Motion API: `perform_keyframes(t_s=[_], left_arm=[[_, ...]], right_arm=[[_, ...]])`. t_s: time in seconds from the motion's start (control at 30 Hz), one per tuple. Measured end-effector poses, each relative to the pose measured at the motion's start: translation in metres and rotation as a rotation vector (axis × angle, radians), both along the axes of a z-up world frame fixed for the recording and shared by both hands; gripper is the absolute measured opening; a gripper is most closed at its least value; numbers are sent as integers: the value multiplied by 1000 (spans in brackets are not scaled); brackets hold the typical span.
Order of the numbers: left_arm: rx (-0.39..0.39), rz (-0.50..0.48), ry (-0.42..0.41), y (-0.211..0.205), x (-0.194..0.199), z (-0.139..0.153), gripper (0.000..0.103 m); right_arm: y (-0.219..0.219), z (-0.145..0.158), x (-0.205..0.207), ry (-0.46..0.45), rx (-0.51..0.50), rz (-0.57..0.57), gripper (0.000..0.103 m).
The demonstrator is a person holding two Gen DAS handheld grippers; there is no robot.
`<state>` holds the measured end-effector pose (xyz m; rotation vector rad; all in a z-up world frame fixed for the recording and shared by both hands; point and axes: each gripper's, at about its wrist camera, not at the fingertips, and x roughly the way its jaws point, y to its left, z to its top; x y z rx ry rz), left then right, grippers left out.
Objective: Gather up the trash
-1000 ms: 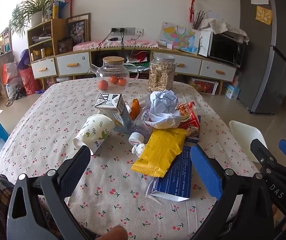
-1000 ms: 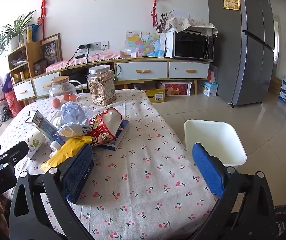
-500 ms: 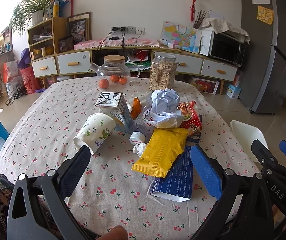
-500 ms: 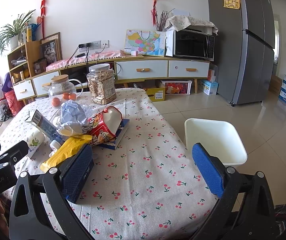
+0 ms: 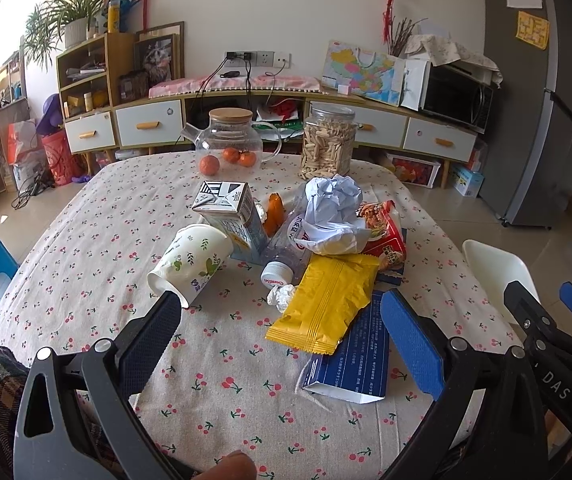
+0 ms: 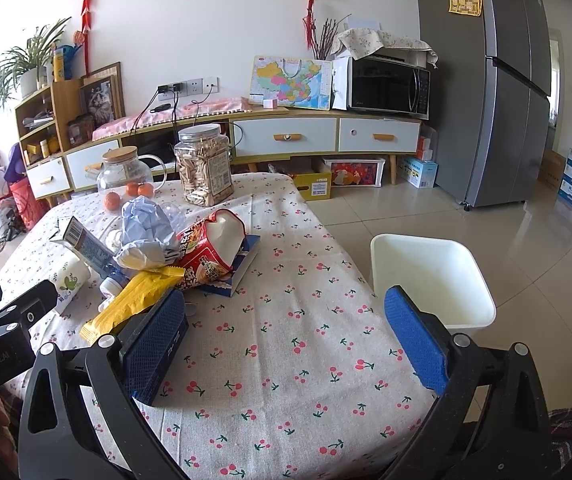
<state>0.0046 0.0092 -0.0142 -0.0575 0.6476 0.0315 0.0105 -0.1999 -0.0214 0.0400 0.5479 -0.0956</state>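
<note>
On the cherry-print tablecloth [image 5: 98,248], the trash lay heaped near the middle. Farthest left was a tipped paper cup [image 5: 190,263] with leaf print, its mouth facing the left gripper [image 5: 282,344], whose jaws stood wide apart and held nothing. Just right of the cup leaned a milk carton [image 5: 228,213], touching it. Next came a clear plastic bottle [image 5: 286,254] on its side with a white cap, and a small wad of tissue [image 5: 282,297] just below the cap. A crumpled ball of pale paper [image 5: 331,204] sat atop the heap. A yellow snack wrapper [image 5: 325,304] lay partly over a blue booklet [image 5: 359,356], and a torn red snack bag [image 5: 383,232] rested beside the paper ball. Off the table's right edge stood a white bin [image 6: 429,276] on the floor. The right gripper [image 6: 286,350] hovered above bare cloth, jaws likewise spread and empty.
</note>
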Motion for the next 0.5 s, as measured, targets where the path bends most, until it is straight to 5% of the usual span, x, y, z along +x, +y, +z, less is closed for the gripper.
perform_keyframes(t_s=[0.5], left_arm=[[0, 8, 11, -1, 1, -2, 97]], right_arm=[[0, -2, 1, 5, 1, 1, 96]])
